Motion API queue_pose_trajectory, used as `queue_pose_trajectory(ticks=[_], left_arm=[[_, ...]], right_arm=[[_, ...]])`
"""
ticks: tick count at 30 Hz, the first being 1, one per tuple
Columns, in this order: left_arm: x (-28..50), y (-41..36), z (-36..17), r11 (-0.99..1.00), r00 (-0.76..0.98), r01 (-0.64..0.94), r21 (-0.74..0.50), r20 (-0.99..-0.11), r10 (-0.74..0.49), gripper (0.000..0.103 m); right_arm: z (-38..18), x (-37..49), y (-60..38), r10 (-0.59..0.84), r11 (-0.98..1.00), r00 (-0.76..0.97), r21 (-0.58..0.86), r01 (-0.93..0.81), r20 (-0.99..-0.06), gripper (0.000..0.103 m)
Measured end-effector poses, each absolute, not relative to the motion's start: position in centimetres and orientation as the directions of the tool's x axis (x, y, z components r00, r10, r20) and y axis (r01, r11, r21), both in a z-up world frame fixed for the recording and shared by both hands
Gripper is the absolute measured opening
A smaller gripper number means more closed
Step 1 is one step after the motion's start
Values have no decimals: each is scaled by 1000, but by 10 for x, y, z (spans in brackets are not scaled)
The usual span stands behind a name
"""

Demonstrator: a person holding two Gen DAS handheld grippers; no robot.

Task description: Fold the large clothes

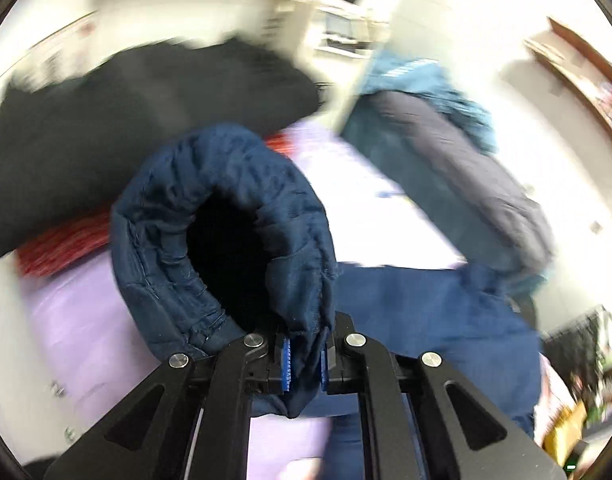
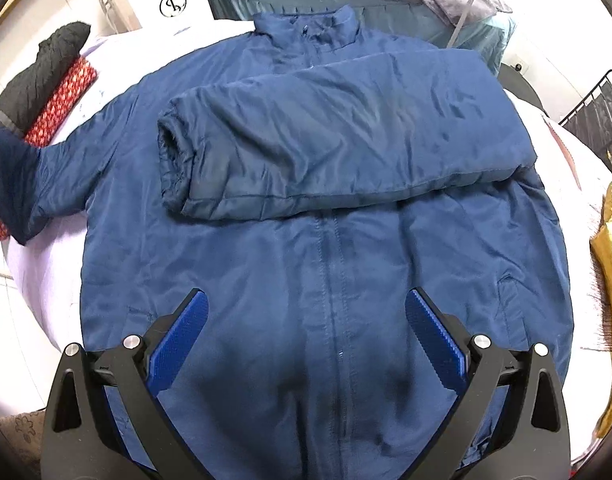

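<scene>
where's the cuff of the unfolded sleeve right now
In the left wrist view the sleeve cuff is pinched in the left gripper, lifted above the lavender sheet, beside the black garment.

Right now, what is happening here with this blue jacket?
A person is folding a blue jacket spread on a table. One sleeve already lies folded across the chest. The left gripper is shut on the cuff of the other sleeve. The right gripper hangs open above the jacket's lower front, holding nothing.

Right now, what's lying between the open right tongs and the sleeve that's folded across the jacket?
Only the jacket's own blue front with its zipper line; the right wrist view shows nothing else between the right tongs and the folded sleeve.
</scene>
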State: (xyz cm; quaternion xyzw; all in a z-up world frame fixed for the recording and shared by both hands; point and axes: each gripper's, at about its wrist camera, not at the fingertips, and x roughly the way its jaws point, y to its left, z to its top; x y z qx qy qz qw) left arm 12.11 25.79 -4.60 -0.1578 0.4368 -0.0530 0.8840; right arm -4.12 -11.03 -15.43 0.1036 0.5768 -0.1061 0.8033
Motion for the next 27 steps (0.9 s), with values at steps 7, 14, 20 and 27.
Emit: queue_pose_trajectory(ticks=[7,14,20,27], left_arm=[[121,85,-6,873,525,277,-402,-697,-488,9],[105,-90,-23,774,319,453,-444,-729,-605,9],[102,-180,-64,783,239,501,-368,-810,-535,9],[107,-197,-119,792,125,496,-357,-873,-471,65]], right_arm=[[-148,-57,-163,-88,919,328,51,390,-940,98],[-150,-86,-223,-123,862,308,52,504,-943,98],[-156,-114,-260,-136,804,286,63,591,-949,98],[-168,-125,-278,-116,780,268,80,621,-956,98]])
